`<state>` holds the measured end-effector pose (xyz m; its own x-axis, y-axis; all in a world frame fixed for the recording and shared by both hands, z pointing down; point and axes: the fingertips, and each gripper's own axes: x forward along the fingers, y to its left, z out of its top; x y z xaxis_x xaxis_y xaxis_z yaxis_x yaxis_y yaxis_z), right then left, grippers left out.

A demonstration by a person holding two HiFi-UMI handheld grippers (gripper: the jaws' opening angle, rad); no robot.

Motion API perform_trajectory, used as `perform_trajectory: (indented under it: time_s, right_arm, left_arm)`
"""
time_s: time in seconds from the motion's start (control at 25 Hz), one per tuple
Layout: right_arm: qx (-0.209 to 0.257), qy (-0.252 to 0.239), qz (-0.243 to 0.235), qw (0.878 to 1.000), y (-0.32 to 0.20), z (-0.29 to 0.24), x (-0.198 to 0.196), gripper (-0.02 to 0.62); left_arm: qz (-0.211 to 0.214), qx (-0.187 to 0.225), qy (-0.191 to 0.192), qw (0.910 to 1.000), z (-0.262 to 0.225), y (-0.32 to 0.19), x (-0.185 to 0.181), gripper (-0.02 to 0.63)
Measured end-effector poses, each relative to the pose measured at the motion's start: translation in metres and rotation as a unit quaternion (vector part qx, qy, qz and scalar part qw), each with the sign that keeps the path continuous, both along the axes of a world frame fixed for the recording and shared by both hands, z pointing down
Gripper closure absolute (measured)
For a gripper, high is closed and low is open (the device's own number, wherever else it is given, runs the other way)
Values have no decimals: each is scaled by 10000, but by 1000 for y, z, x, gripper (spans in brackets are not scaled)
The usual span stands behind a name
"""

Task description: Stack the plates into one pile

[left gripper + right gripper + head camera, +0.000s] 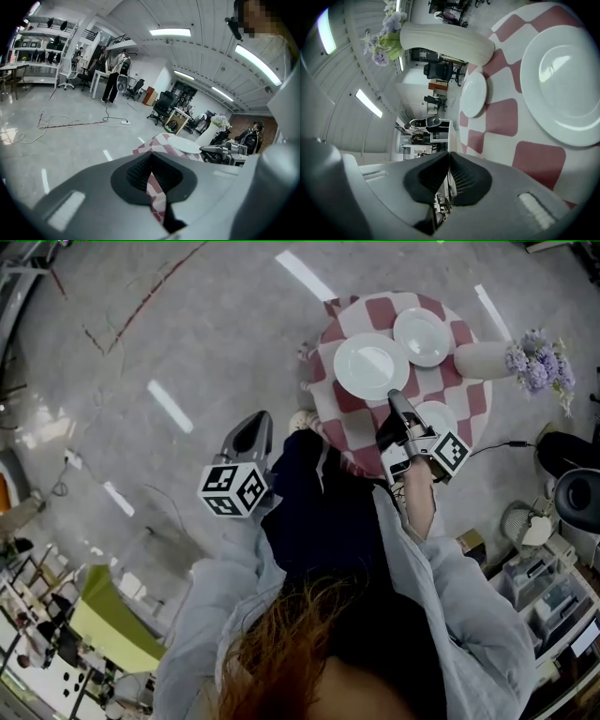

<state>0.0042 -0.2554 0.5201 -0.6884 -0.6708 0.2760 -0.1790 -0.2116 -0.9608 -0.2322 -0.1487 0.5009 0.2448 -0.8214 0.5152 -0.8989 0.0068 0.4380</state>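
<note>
Three white plates lie apart, not yet in one pile, on the round counter (354, 401) under its red-and-white checked cloth; the large plate (371, 366) sits near the middle of it; a medium plate (422, 337) lies just beyond and to the right of the large plate, close to it but whether the rims touch I cannot tell; a small plate (437, 414) lies nearer the person than the large plate and to its right, partly hidden behind the right tongs (394, 396). Those tongs point at the near rim of the large plate, tips above it, jaws closed together with nothing between them. A white vase (483, 360) with purple flowers (539, 364) stands right of the large plate, past the medium one. The left tongs (259, 425) hang well left of the large plate, off the counter and over the grey floor (187, 334), jaws likewise pressed together and empty.
</note>
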Motion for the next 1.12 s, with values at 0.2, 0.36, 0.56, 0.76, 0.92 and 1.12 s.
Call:
perform_trajectory:
  time_s: [0.2,0.36,0.56,0.76,0.92,1.12]
  right_arm:
    - [118,-64,519,9986,-22,-6,25,577]
    - [147,-191,964,9950,-41,-5,46,574]
    - [281,6,1330,9907,-67,5,68,574]
    - [119,-104,1871,9822,-89,25,86,574]
    - [-272,-122,2252,9739,-92,53,103,577]
    - [-639,290,2244,9720,-90,82,111,580]
  left_arm:
    - [156,78,-3,9998,-4,-10,6,592]
    - [274,61,-12,9996,-4,-14,12,592]
    - [354,-7,-50,9994,-1,-13,13,592]
    - [419,-36,-70,9991,-2,-12,18,592]
    - [446,-68,-80,9989,-1,-10,21,592]
    - [472,-120,-86,9988,0,-9,23,592]
